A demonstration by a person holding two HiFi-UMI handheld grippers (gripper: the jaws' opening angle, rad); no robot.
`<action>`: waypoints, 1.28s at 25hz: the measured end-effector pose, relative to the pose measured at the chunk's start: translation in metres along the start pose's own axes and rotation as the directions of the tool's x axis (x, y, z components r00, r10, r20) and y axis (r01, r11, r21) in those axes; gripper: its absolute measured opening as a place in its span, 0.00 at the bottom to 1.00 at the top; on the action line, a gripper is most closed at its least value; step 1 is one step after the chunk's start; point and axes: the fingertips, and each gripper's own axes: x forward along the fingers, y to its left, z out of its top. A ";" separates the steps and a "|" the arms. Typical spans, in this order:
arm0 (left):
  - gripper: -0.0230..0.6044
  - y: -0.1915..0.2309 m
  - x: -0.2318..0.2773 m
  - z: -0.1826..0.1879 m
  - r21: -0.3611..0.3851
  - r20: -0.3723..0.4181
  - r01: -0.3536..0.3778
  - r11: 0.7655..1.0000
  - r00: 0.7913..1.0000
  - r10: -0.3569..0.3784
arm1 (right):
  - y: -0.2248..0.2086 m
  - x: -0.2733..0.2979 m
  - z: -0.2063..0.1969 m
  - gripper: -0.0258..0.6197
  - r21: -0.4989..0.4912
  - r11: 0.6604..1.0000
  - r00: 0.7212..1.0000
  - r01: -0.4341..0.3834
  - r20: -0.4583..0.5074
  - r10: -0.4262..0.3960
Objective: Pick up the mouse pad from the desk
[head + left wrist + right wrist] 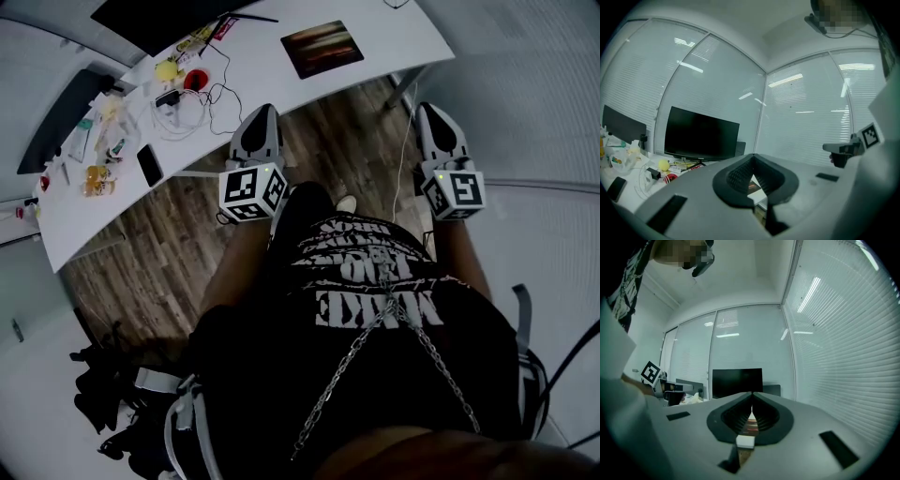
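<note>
Flat rectangular mouse pad with a brown-and-orange streaked print: lies flat near the right end of the curved white worktop, on a bare stretch, with nothing on it or touching it. Left tool and right tool: jaws pressed together on both, nothing between them. Both are held in front of the person's body over the wooden plank floor, short of the worktop edge and well apart from the mouse pad. Both gripper views look roughly level toward the worktop, and a sliver of the streaked print shows low beyond the closed jaw tips. Judgement: the step in hand is the approach, and the grasp has not begun. Next move calls for one tool to part its jaws and come down at an edge of the mouse pad. The pad looks thin and flush with the surface, so one jaw would likely have to slip under the edge. Containers: none made out. The clutter on the left half lies loose: small yellow ball, round red object, tangle of white and black cables, black phone. Wide black monitor at the back edge
</note>
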 end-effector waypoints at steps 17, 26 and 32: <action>0.05 0.051 0.032 -0.036 -0.069 -0.089 -0.104 0.992 0.991 0.098 | -0.020 0.064 -0.044 0.04 0.014 0.999 0.992 -0.049 -0.112 0.051; 0.05 0.070 0.084 -0.044 -0.104 -0.122 -0.084 0.991 0.990 0.071 | -0.034 0.107 -0.045 0.04 0.002 0.999 0.990 -0.033 -0.136 0.033; 0.05 0.091 0.140 -0.021 -0.115 -0.099 -0.056 0.992 0.994 0.044 | -0.051 0.159 -0.032 0.04 -0.006 1.000 0.988 -0.020 -0.153 0.019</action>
